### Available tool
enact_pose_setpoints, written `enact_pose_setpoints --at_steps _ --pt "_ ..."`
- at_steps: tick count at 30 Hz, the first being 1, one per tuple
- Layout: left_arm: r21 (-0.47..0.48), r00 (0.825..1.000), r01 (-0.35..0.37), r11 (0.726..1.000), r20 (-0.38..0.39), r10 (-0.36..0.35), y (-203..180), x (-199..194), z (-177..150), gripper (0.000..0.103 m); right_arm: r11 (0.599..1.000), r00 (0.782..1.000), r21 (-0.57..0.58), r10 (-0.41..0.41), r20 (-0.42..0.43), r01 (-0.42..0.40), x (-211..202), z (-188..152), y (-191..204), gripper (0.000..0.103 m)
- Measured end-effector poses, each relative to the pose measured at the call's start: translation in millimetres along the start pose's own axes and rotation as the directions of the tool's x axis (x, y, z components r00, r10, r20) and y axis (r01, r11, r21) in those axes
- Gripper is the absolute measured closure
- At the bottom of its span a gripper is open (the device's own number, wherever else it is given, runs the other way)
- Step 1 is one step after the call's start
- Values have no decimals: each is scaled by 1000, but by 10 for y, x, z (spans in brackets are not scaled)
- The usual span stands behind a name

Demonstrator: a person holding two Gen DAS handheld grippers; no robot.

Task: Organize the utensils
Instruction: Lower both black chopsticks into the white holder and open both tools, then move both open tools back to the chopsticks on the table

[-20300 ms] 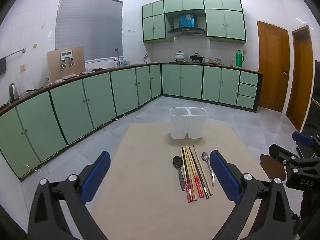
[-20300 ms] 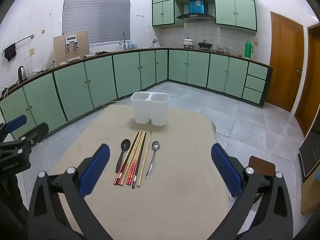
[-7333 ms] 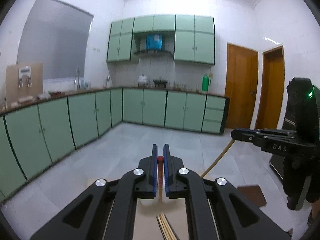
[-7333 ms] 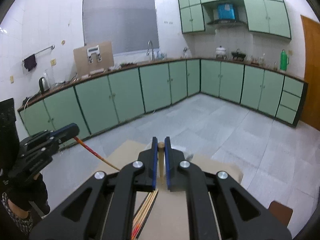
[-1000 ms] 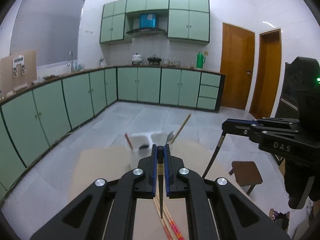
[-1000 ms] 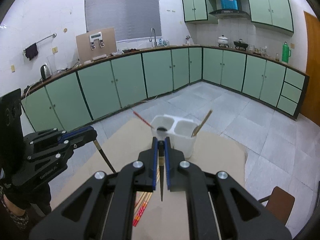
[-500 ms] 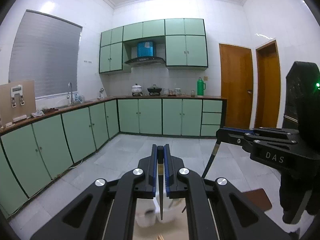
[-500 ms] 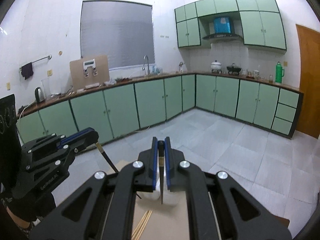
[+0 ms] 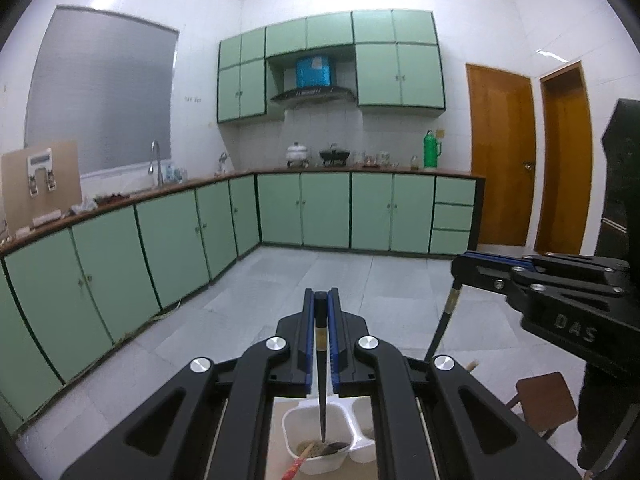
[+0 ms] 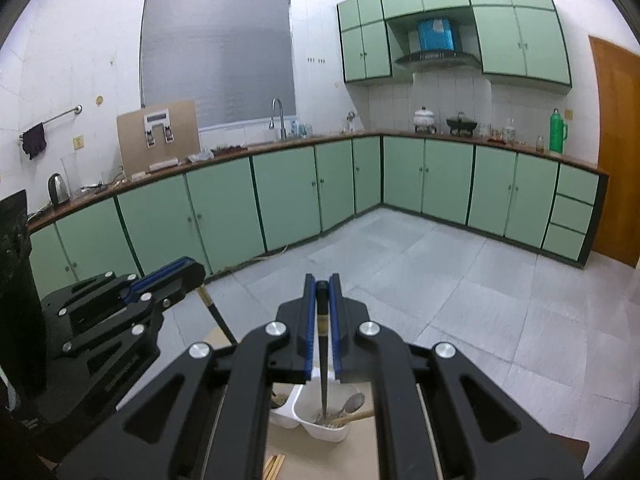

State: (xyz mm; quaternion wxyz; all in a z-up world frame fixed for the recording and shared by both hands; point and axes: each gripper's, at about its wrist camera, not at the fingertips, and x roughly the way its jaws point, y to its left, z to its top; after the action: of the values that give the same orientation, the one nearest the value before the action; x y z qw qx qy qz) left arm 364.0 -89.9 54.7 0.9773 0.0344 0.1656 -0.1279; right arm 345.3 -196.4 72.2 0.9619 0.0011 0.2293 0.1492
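A: Where does the left black two-finger gripper with blue pads [image 9: 321, 306] stand?

B: Its pads are clenched on a slim black chopstick with a gold band [image 9: 321, 364], pinched near its top end. The stick hangs point-down, and its tip sits over the left cell of the white plastic two-cell utensil holder [image 9: 294, 440] on the beige table [image 9: 276, 456].

A: What lies in that cell?

B: A red-ended wooden chopstick [image 9: 298, 462] leaning to the lower left, and a black spoon [image 9: 334, 447]; whether the black tip touches them I cannot tell.

A: And the right black two-finger gripper with blue pads [image 10: 321, 300]?

B: Clamped the same way on a second slim black chopstick with a gold band [image 10: 323, 368], upright, tip dipping into the holder's right cell beside a metal spoon [image 10: 354, 401] and a plain wooden chopstick [image 10: 356, 416].

A: Anything left on the table?

B: Pale wooden chopstick ends [image 10: 274, 466] show just below the holder, near the right wrist camera's lower edge.
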Motion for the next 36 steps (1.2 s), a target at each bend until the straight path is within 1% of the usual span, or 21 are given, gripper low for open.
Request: enact_pose_setpoints --at_steps 4,8,12,15,18,20,21,23,24,25,26,28,30,32,34,36 --pt "-15 999 -3 1000 -47 2 81 179 -183 97 1000 1000 -2 -1 -30 1 157 -141 26 97" --pt "-17 996 -6 1000 -87 5 138 323 -294 96 1000 998 1 2 -67 -2 273 -271 46 97" --pt "-15 993 -9 1000 -117 8 168 381 -368 96 1000 995 5 1 -97 -1 342 -366 48 97" --pt "-14 993 -14 1000 -121 12 177 366 -391 95 1000 992 12 9 -122 -8 368 -435 41 97" --pt "-17 993 -17 1000 -116 15 182 330 -357 88 1000 993 20 -1 -118 4 314 -438 25 93" --pt "-18 995 -19 1000 -101 17 201 258 -310 82 999 994 32 -7 -106 10 249 -413 -6 90" --pt "-16 995 -20 1000 -94 18 211 220 -302 80 999 995 36 -13 -99 16 204 -403 -20 88" --pt "-12 997 -28 1000 -76 27 228 101 -268 72 999 996 39 -32 -81 35 100 -385 -41 73" --pt "-14 997 -30 999 -71 29 240 55 -261 71 998 997 40 -40 -73 43 55 -385 -60 69" --pt "-19 997 -32 999 -66 30 251 -16 -254 67 997 996 43 -55 -64 58 -21 -390 -76 60" --pt "-26 998 -30 999 -62 28 270 -80 -251 64 997 996 47 -66 -60 69 -83 -403 -101 54" --pt "-37 998 -10 999 -55 8 278 -247 -282 62 996 997 52 -64 -46 67 -261 -475 -112 52" --pt "-28 999 -11 1000 -49 10 253 -424 -360 58 996 997 54 -66 -31 68 -432 -586 -118 44" --pt "-27 999 -5 1000 -49 4 238 -581 -469 52 995 997 59 -75 -19 76 -580 -717 -116 26" --pt "-38 998 4 999 -60 -6 218 -748 -634 48 995 996 53 -86 -12 87 -764 -928 -81 16" --pt "-46 996 12 999 -83 -16 181 -896 -843 46 995 996 43 -89 -15 90 -867 -1089 -44 13"
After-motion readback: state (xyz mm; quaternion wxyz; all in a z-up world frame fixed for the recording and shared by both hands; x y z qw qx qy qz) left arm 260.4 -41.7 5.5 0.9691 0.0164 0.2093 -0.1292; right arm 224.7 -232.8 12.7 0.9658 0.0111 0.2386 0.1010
